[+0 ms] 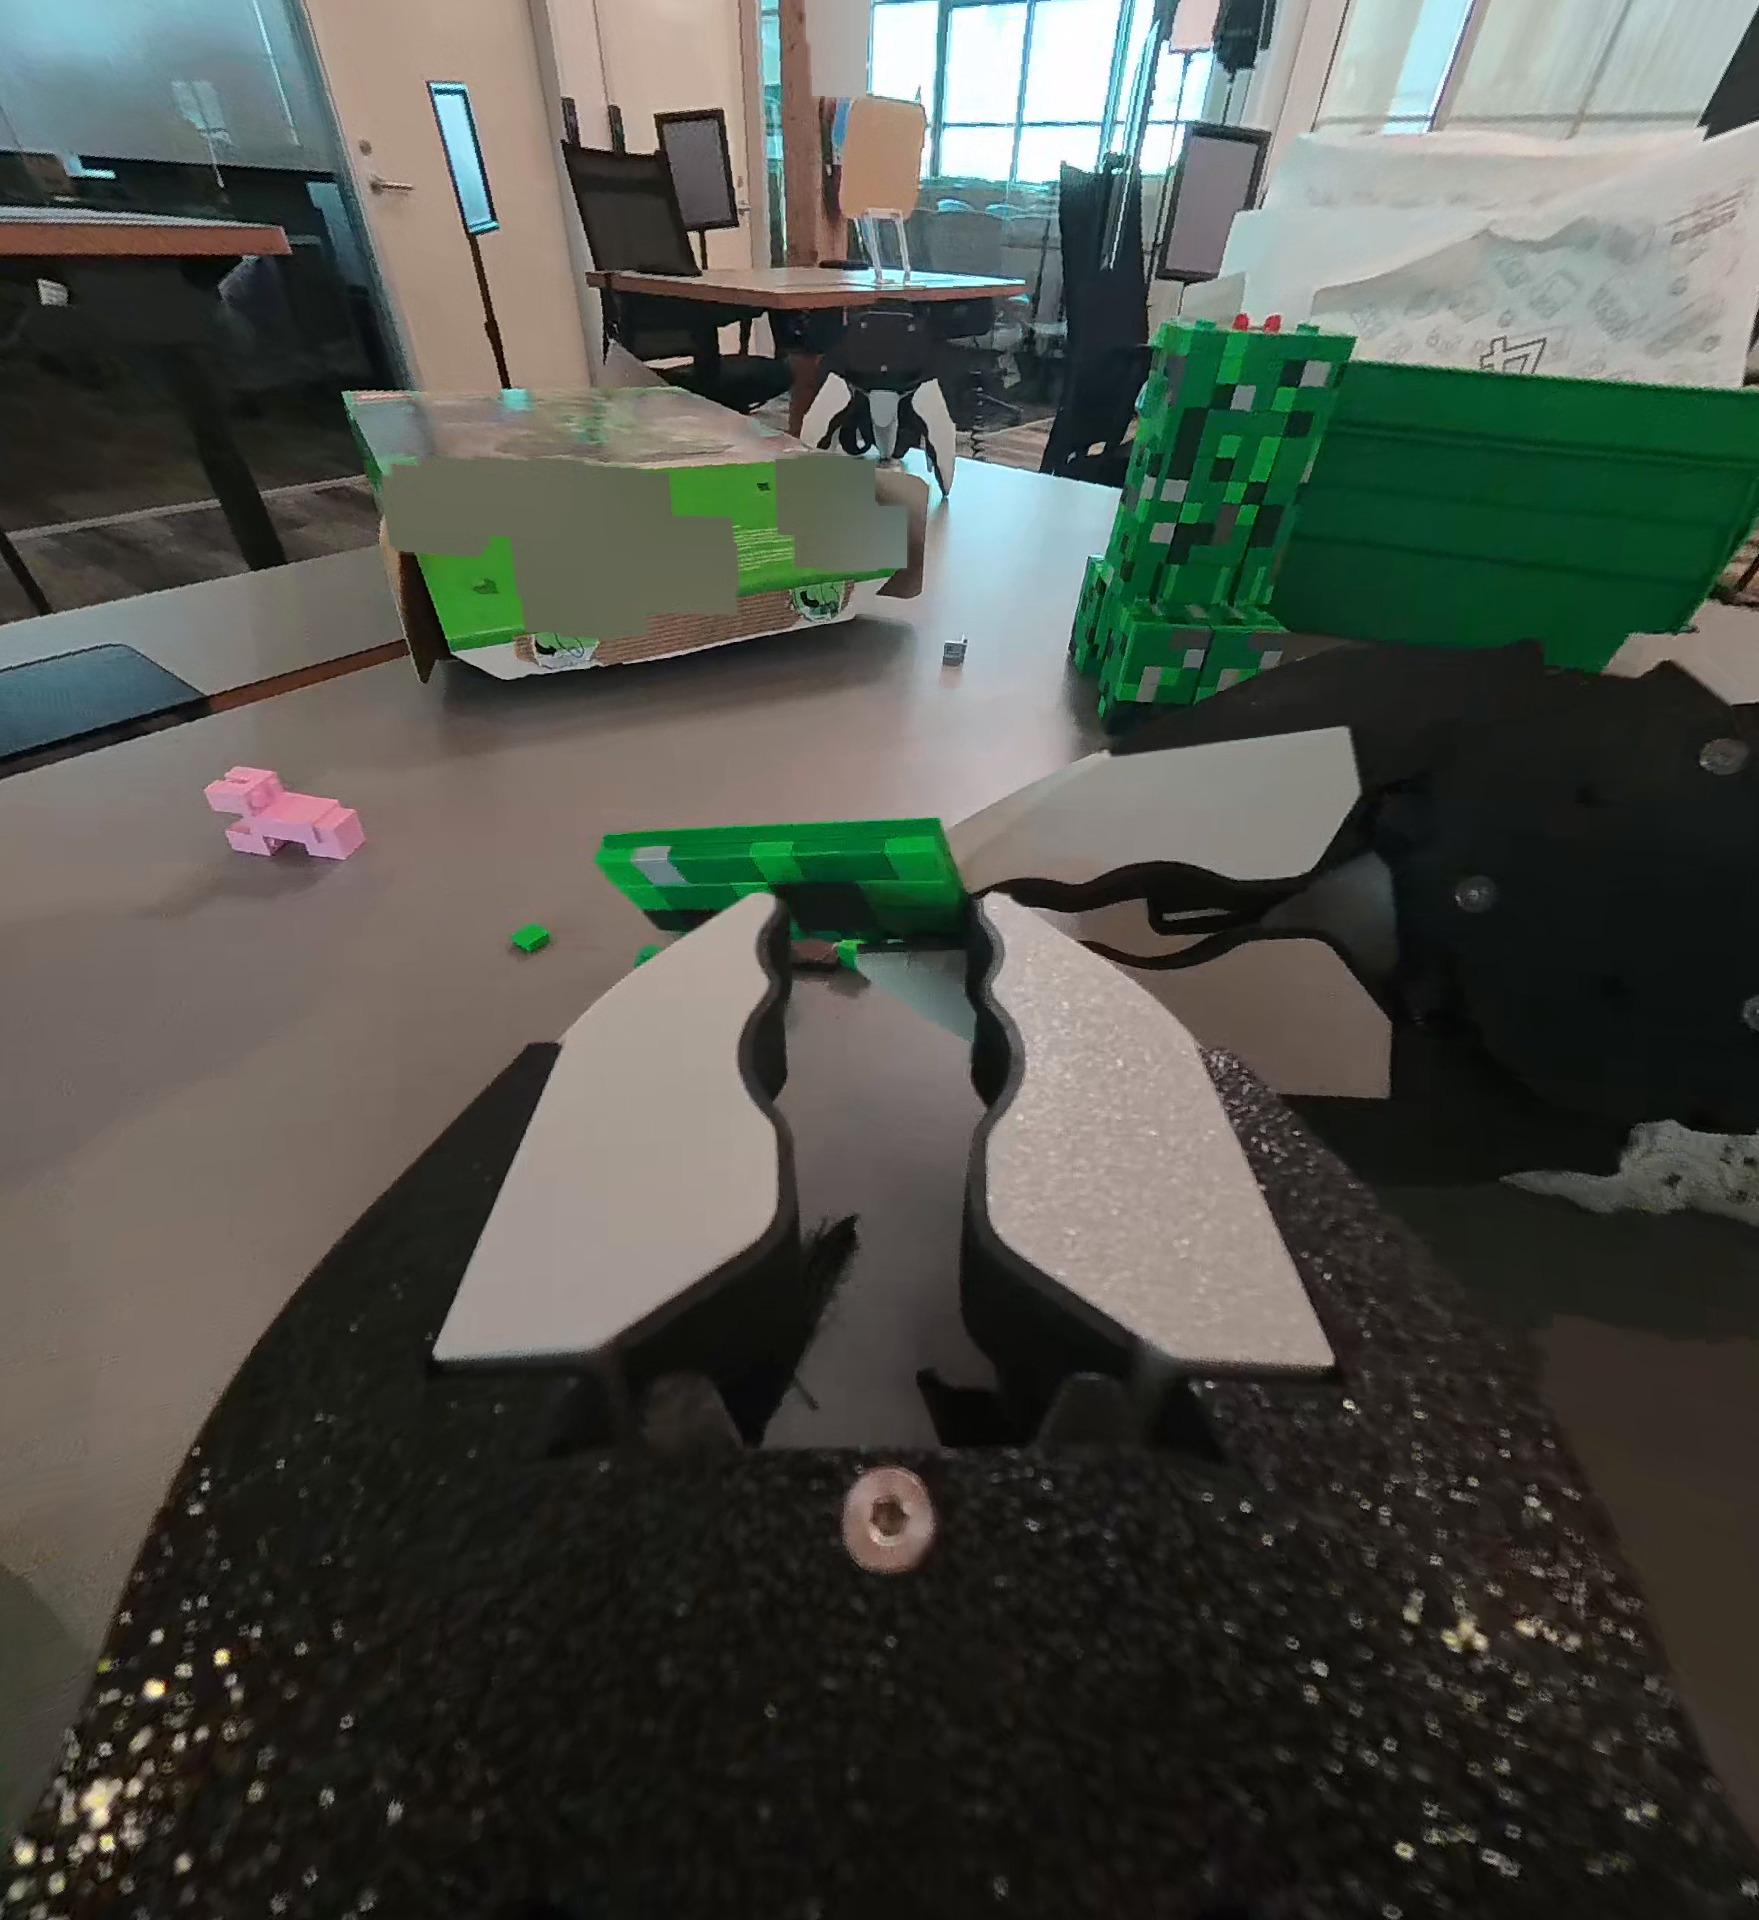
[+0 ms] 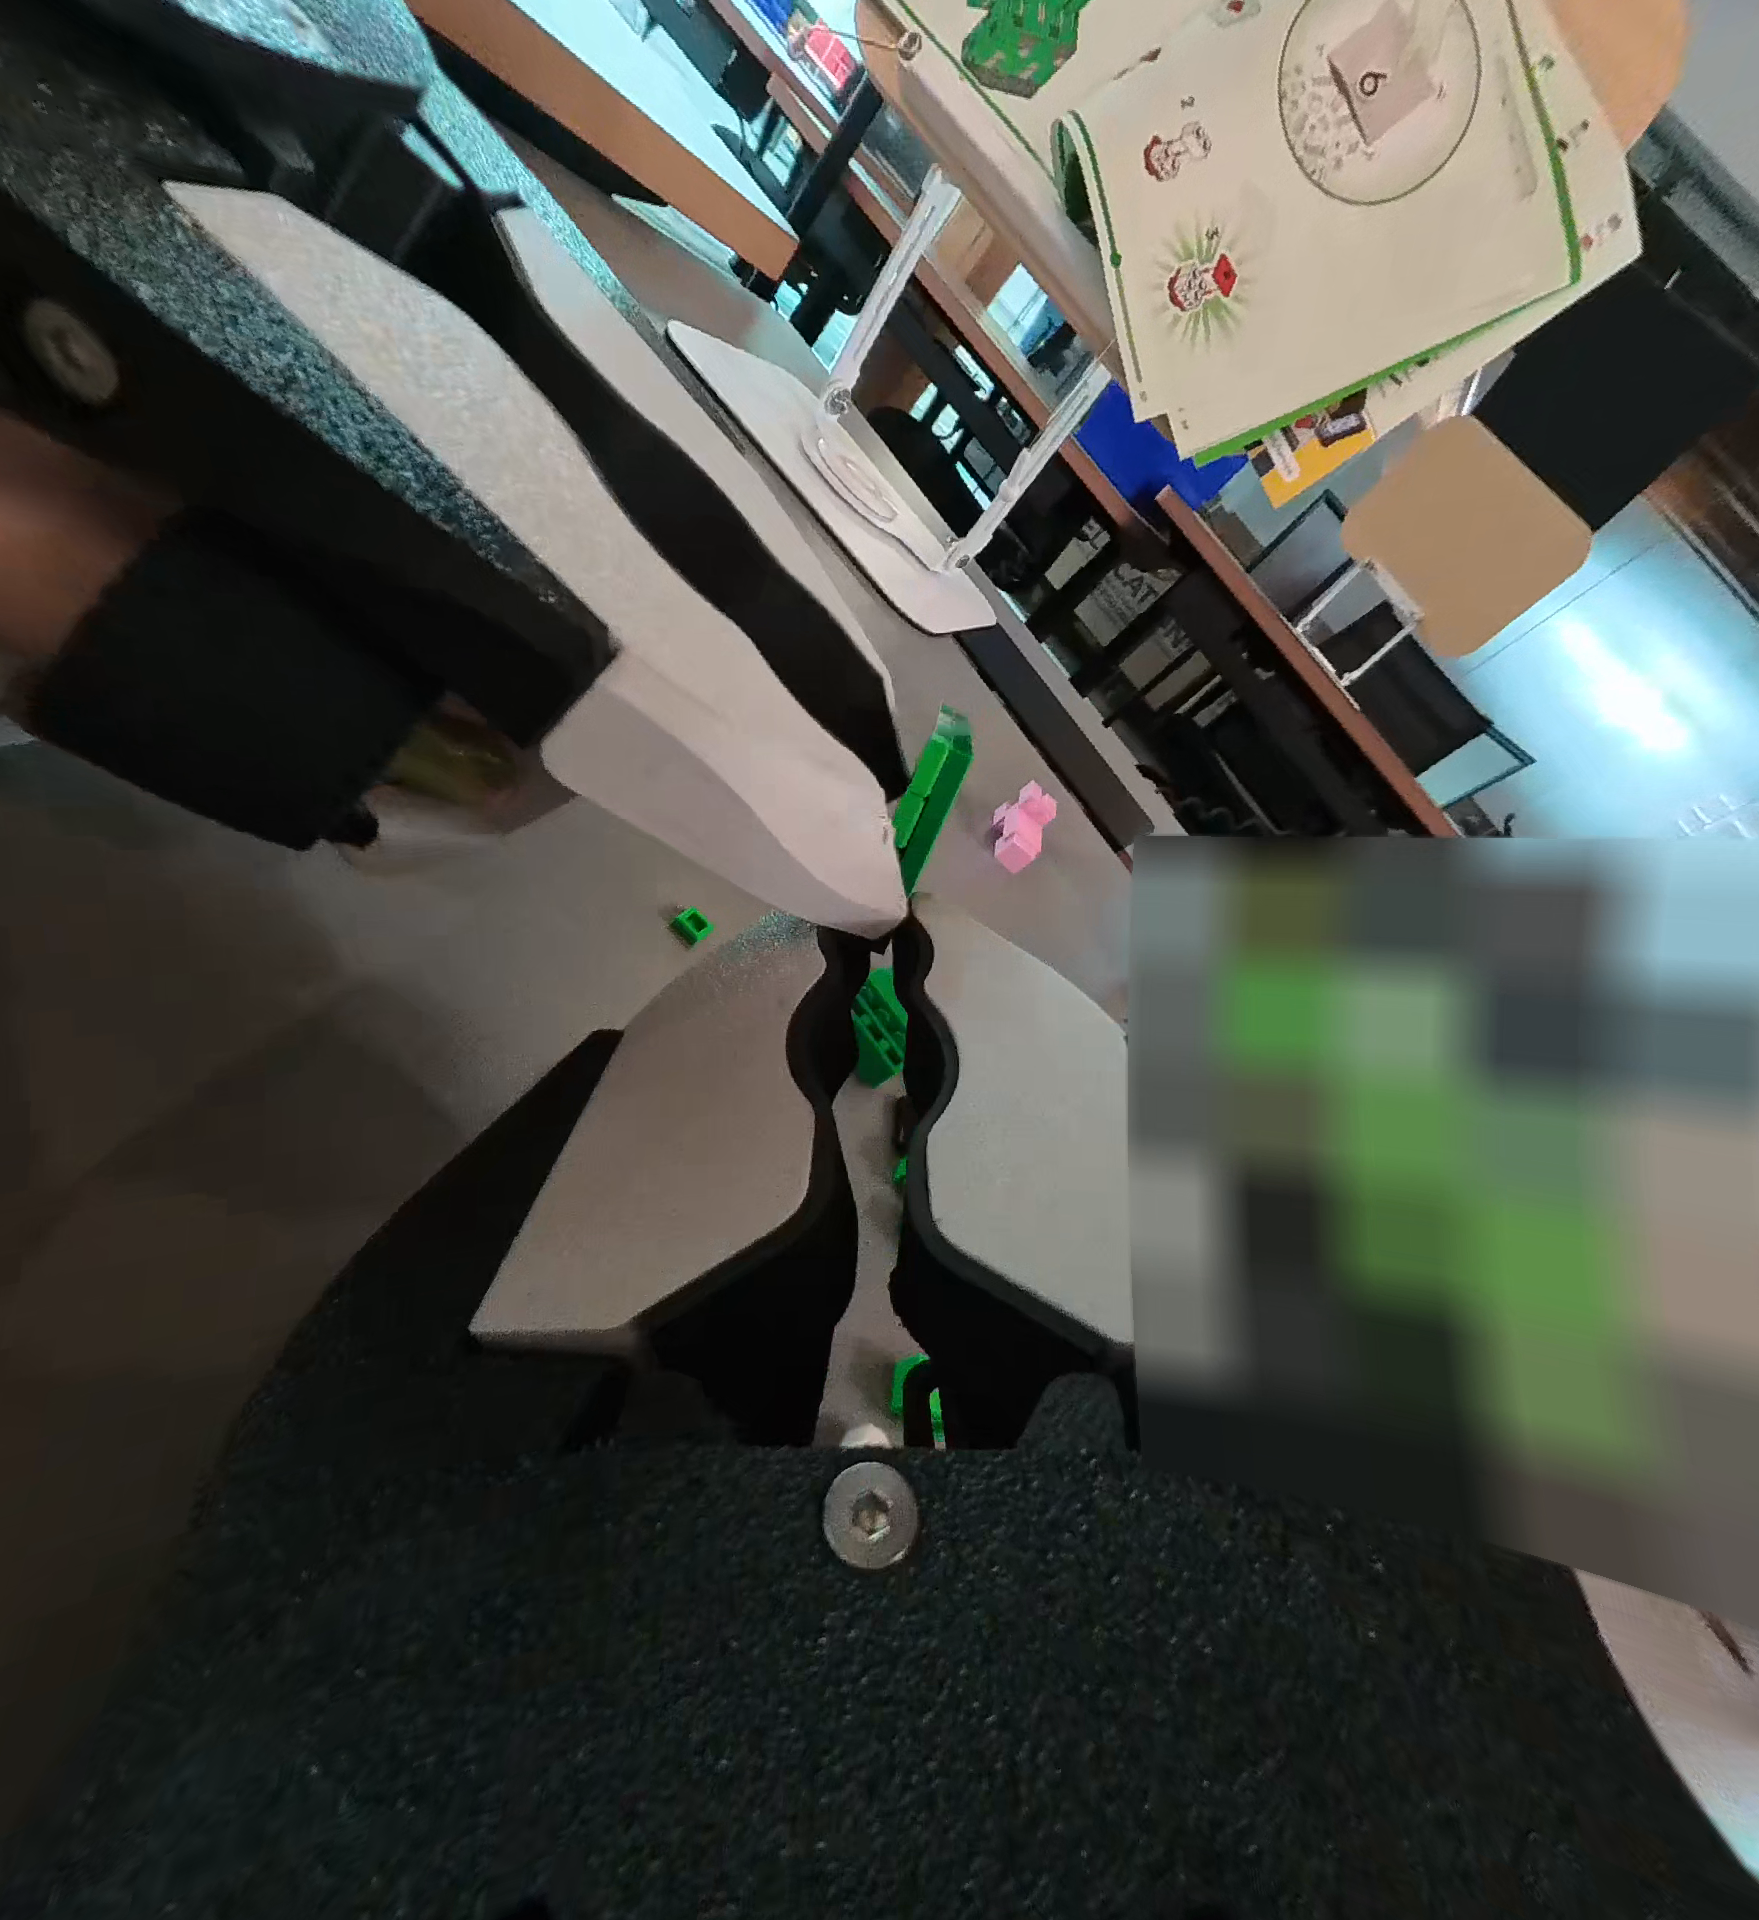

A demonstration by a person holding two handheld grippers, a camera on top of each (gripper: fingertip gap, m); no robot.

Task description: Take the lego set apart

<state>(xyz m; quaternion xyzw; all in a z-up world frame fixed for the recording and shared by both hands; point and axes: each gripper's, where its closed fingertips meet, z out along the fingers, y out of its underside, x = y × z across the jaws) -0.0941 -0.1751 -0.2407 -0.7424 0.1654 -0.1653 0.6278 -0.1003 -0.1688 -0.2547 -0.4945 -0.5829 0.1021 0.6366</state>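
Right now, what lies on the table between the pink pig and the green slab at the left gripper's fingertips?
Left wrist view: one small loose green brick between pink pig and green slab; otherwise bare table.

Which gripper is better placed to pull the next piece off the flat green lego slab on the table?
Probably the right gripper: its nearly closed tips already sit at the green slab's right edge. The left gripper is open, straddling the slab's near edge, so it looks suited to bracing.
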